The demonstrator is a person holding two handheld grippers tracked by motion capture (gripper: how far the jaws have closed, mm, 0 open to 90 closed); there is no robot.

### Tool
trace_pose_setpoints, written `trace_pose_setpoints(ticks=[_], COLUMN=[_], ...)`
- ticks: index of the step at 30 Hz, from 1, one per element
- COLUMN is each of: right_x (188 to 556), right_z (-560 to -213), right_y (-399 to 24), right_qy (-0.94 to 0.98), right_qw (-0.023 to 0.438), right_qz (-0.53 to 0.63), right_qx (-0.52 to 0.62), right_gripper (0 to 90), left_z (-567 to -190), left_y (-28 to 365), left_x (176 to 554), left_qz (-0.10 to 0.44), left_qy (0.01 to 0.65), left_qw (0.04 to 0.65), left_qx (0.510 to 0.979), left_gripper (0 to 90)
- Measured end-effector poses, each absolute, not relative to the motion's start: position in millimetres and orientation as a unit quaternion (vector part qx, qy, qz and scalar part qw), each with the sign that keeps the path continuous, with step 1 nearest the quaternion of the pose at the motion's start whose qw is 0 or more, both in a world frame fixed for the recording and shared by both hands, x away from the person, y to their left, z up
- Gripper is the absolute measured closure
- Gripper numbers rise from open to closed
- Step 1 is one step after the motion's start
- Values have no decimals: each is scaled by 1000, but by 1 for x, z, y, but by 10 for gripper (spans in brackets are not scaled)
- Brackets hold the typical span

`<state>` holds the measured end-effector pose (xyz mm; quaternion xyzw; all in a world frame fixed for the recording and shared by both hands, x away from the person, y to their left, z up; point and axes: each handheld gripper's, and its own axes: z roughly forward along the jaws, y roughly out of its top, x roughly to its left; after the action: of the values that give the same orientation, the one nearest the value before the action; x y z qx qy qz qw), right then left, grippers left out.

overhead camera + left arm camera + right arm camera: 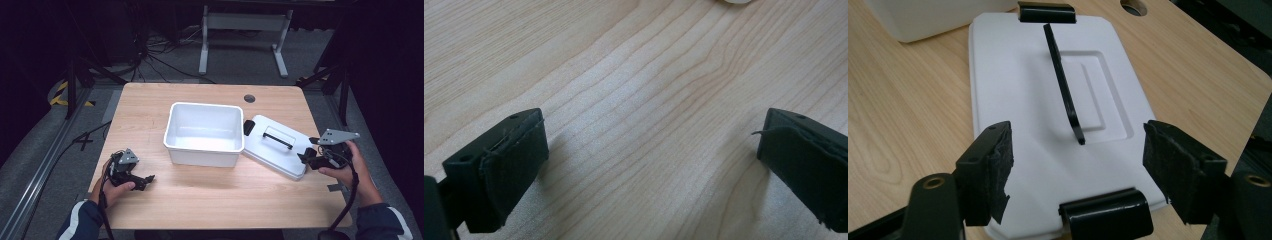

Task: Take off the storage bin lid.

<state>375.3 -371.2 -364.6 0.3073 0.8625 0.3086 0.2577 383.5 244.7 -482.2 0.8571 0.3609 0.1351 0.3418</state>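
A white plastic bin stands open-topped in the middle of the wooden table. Its white lid lies flat to the right of it, black handle up. My right gripper is at the lid's near right end and open. In the right gripper view its jaws straddle the lid just above the near black clip, with the handle running away ahead; the pads touch nothing. My left gripper rests low at the front left, open over bare wood.
A round cable hole sits in the table's far edge behind the lid. A second black clip is on the lid's far end, next to the bin's corner. Cables and a white frame stand on the floor beyond the table.
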Motion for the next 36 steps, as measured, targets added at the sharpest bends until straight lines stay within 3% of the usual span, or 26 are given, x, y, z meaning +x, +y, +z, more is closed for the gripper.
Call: trace_pose_setpoints(ticks=[22,36], right_x=[333,319], right_z=[-403,-441], right_y=[-389,-394], right_qy=[859,858], right_qw=[260,225], right_qz=[318,330], right_qx=[307,324], right_gripper=[272,269], left_z=[-482,-482], left_y=[245,245], left_x=[383,383], left_qz=[136,134], left_qy=[361,364], left_qw=[341,342], left_qx=[857,856], left_gripper=[4,4])
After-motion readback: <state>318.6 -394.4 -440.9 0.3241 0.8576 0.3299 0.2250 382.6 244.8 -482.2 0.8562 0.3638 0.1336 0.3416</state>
